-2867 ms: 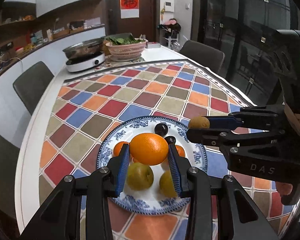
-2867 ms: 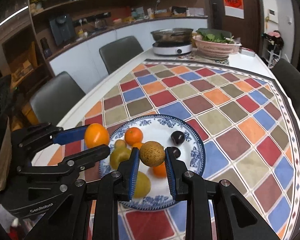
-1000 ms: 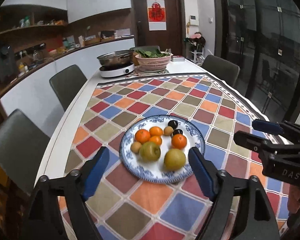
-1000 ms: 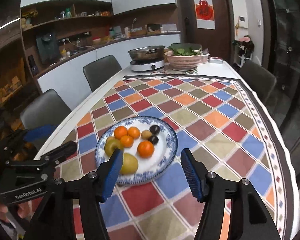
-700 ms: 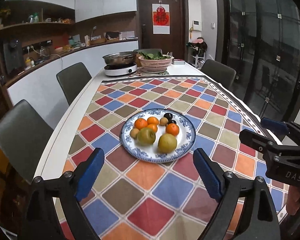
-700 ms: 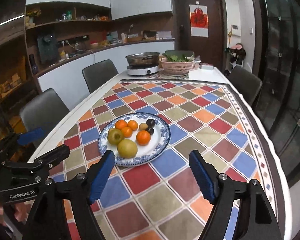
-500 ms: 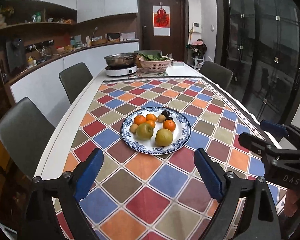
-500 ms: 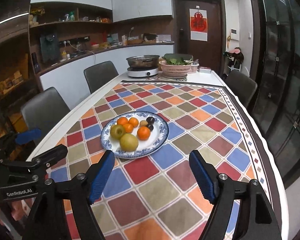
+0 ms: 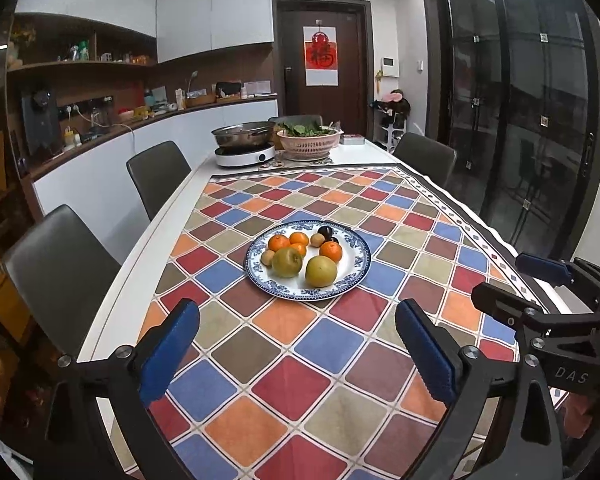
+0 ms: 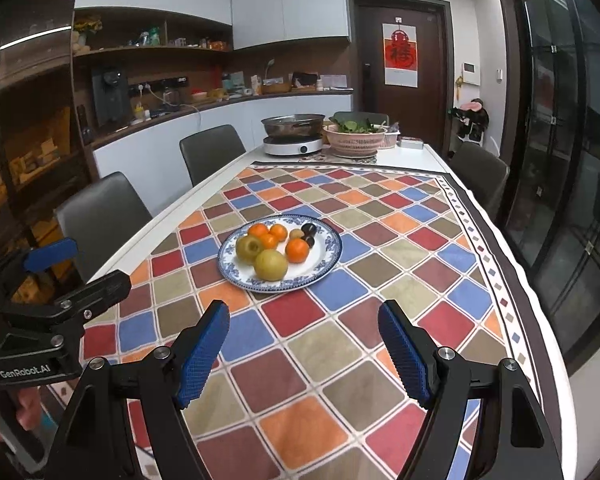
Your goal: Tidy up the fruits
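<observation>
Fruit on a round blue-and-white patterned china plate [image 9: 359, 277], which rests on the multicoloured diamond-check cloth [image 9: 300, 384] covering the long white worktop [image 9: 140, 248]. On the plate lie two large yellow-green pears [image 9: 321, 271], side by side at the near edge; several small orange mandarins [image 9: 331, 251] behind them; two small tan round fruits [image 9: 267, 258]; and two dark plums [image 9: 325, 232] at the far rim. Left claw [image 9: 300, 356], blue-padded, spread wide and holding nothing, stands well short of the plate above the cloth. Right claw [image 10: 304, 354], likewise blue-padded, is also gaping and holds nothing, at the near end of the cloth; in the left wrist view it appears at the right edge [image 9: 516, 284]. At the far end of the worktop stand a steel pan on a white induction hob [image 9: 244, 145] and a pink woven basket of green leaves [image 9: 309, 141], just beside each other. Grey upholstered chairs [image 9: 158, 176] line the worktop's sides
</observation>
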Tool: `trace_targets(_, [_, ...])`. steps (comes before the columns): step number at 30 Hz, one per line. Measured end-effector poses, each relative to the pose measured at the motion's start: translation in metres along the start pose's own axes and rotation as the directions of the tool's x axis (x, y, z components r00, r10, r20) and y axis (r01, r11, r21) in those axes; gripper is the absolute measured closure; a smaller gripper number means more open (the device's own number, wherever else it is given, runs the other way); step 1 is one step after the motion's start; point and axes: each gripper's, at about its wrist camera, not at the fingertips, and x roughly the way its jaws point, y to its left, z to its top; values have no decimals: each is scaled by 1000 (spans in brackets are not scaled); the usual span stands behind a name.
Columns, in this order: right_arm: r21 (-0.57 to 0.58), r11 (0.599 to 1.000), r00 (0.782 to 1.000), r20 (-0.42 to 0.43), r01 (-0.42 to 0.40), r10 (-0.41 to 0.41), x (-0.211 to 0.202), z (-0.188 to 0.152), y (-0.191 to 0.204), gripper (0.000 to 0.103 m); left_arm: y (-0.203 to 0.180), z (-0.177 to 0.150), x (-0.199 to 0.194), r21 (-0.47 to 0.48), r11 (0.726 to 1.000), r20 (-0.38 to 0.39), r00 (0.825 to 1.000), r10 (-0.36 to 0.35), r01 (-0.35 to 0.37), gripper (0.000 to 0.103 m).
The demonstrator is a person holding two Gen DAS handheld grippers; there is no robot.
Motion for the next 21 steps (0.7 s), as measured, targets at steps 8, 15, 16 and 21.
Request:
trace_targets(8, [1,1000,1000,4,1,-1,-13,-8,0,26,-3,-7,-12,3,1000,15,1000,14,-14,0])
trace_targets(15, [-11,1000,1000,19,5,-5,-19,-7,4,26,-2,-9,-15,-7,1000,11,1000,6,-6,0])
trace_targets(16, [-13,1000,1000,20,2,-2,-19,-7,4,26,-2,-10,-15,-7,1000,12,1000,5,-5,0])
trace_targets(21, [-14,1000,1000,20,0,0,-20,-8,5,26,-3,-11,-16,-7,1000,20,1000,9,-9,0])
